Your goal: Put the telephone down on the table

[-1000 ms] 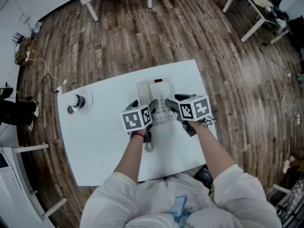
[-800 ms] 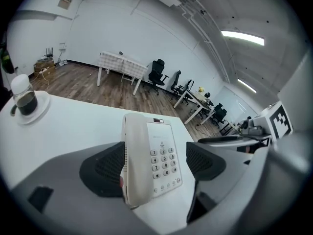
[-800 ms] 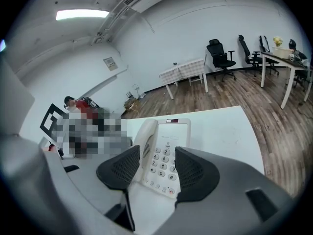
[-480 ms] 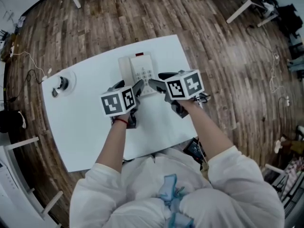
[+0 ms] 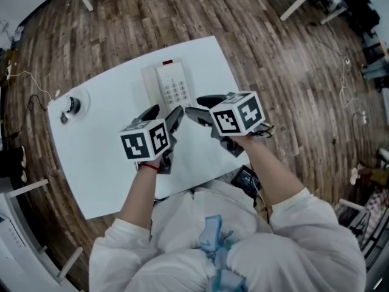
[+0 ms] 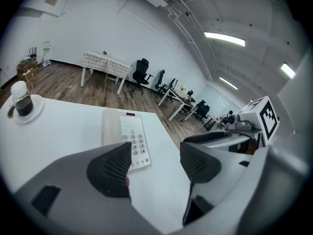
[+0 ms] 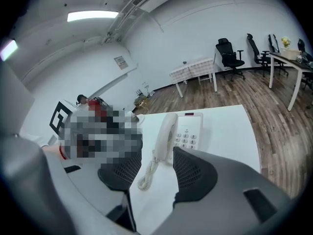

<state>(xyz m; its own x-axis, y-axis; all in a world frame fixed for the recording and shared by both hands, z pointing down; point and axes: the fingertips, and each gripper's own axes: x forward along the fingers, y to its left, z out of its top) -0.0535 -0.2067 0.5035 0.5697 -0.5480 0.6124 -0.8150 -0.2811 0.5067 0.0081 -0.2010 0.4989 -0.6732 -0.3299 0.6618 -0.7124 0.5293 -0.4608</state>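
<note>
Left gripper (image 6: 155, 158) is being held above the near part of the white table (image 5: 109, 145), its jaws being drawn together from a spread position, with nothing between the pads. Right gripper (image 7: 156, 168) is being held just beside it, above the same part of the table; its jaws are also being closed while wide apart, and nothing is being pinched. Only the tabletop and the coiled cord (image 7: 145, 174) are being seen through the gap.

The telephone (image 5: 170, 87) is being observed resting flat on the table, beyond both grippers and apart from them. Its handset (image 7: 164, 133) is being carried in the cradle. A small dark object on a saucer (image 5: 68, 106) is being noted near the table's left edge, well apart from the telephone.
</note>
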